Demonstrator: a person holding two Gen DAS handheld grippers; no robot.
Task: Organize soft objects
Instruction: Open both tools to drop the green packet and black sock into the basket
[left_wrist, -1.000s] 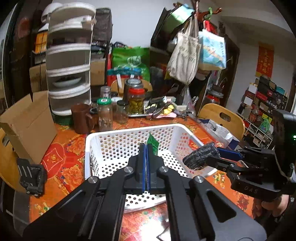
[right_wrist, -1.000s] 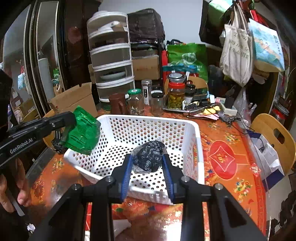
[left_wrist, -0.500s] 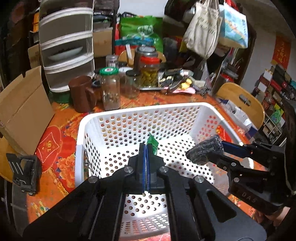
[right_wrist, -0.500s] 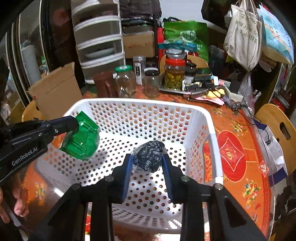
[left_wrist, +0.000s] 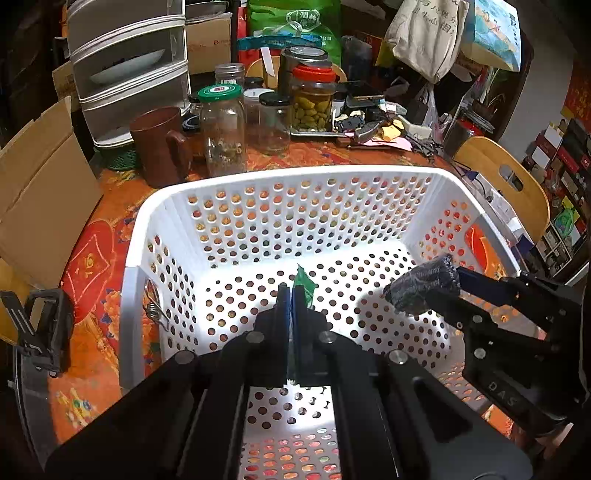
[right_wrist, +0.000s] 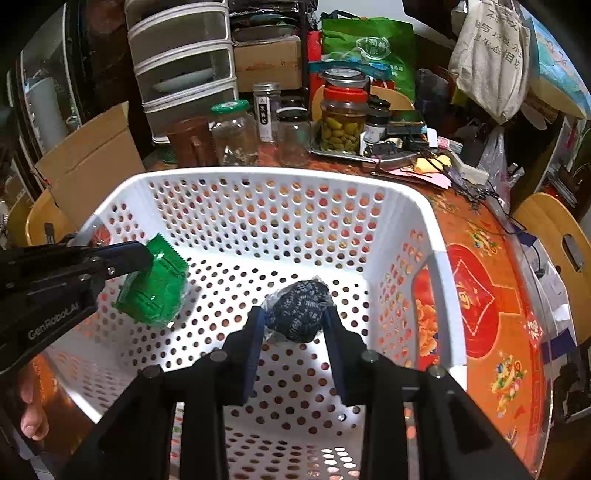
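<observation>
Green plastic packet (left_wrist: 303, 285): in the left wrist view only a narrow edge is seen; the rest is hidden between the closed jaws.
Dark knitted bundle (right_wrist: 300, 309): its lower part is covered by the jaws in the right wrist view.
White perforated plastic basket (left_wrist: 295, 173): its near wall is hidden by the gripper bodies.
Print on the green packet: too small to be read.
Hand at the left edge (right_wrist: 31, 408): cut off, only fingers seen.

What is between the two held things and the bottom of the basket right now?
Nothing visible. The green packet in the left gripper and the dark bundle in the right gripper hang over bare basket floor.
</observation>
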